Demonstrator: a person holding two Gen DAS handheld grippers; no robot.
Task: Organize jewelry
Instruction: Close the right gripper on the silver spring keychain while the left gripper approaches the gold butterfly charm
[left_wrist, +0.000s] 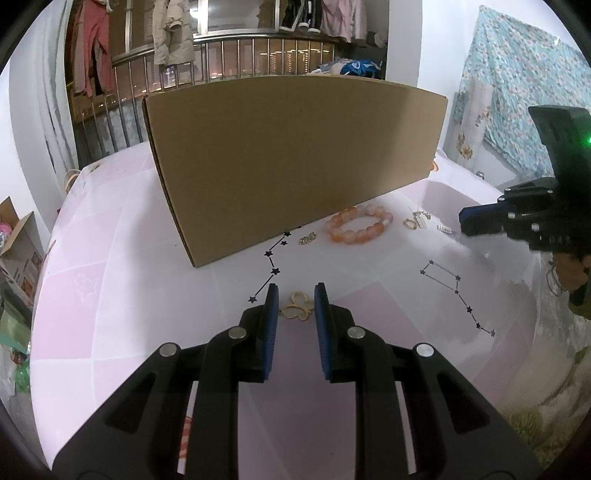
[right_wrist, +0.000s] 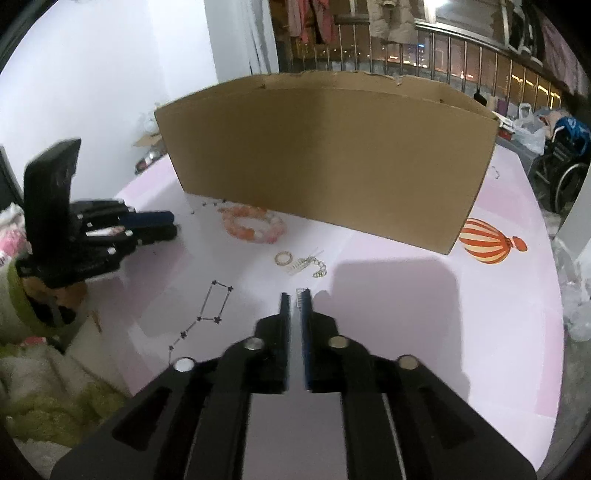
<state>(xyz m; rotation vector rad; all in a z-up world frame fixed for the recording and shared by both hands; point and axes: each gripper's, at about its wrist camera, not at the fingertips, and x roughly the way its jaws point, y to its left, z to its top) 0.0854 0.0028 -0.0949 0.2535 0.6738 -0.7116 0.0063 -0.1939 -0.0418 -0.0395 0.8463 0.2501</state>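
A cardboard box (left_wrist: 295, 162) stands on the pink table (left_wrist: 129, 295); it also shows in the right wrist view (right_wrist: 328, 155). My left gripper (left_wrist: 296, 295) is open, its fingers either side of a gold butterfly piece (left_wrist: 296, 305) lying on the table. An orange bead bracelet (left_wrist: 357, 225) lies in front of the box, with a small gold chain (left_wrist: 307, 238) to its left and a gold ring (left_wrist: 407, 223) with a charm chain (left_wrist: 421, 218) to its right. My right gripper (right_wrist: 295, 295) is nearly shut beside a small silver piece (right_wrist: 300, 296), also seen in the left wrist view (left_wrist: 444, 229).
Star-line prints (left_wrist: 458, 291) and a hot-air balloon print (right_wrist: 487, 243) mark the tablecloth. Behind the table are a metal railing (left_wrist: 221, 62) with hanging clothes. A wheelchair (right_wrist: 565, 166) stands far right. A fluffy sleeve (right_wrist: 44, 387) shows at lower left.
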